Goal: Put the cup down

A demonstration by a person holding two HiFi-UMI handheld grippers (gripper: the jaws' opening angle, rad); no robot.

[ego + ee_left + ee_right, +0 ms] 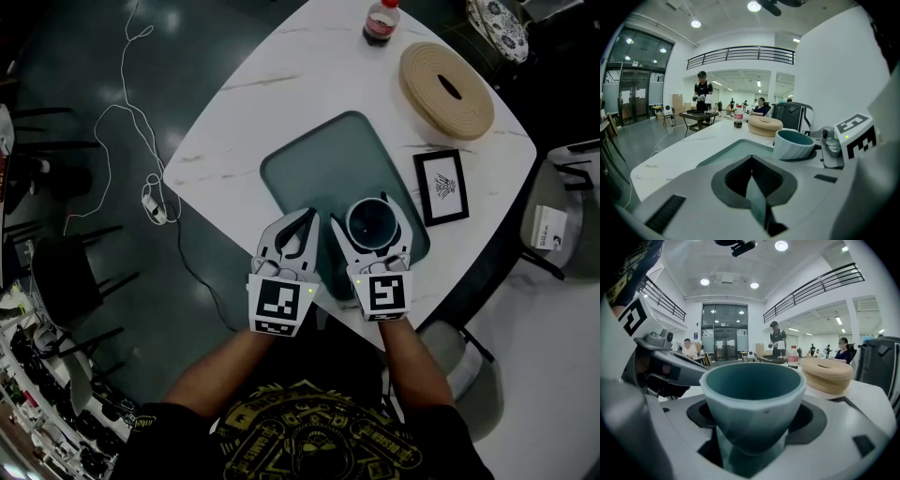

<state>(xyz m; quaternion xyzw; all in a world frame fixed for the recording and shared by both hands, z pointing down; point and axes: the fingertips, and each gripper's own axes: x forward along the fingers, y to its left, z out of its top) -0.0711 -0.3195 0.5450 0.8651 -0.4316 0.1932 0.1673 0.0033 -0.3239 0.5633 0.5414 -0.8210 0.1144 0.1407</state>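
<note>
Your right hand-held gripper (372, 231) has its jaws spread wide and clamped on the cup (753, 399), one jaw on each side of the wall, mouth up and upright. Your left hand-held gripper (306, 219) sits just beside it with its jaws together and nothing between them.

The cup is over the near right corner of the teal tray (309, 159), which lies on the white counter (281, 75). I can't tell whether its base touches the tray (the underside is hidden by the jaws). Judged from that, the carrying looks done. What is left is to settle the base flat, part the jaws and draw back.

Room is tight on your side. The counter's near edge runs right under both grippers, so pull straight back rather than sideways. The framed picture (441, 186) stands near the cup on the right. The woven ring (447, 89) and the bottle (382, 21) are well apart at the far side. The tray ahead of the cup is bare.
</note>
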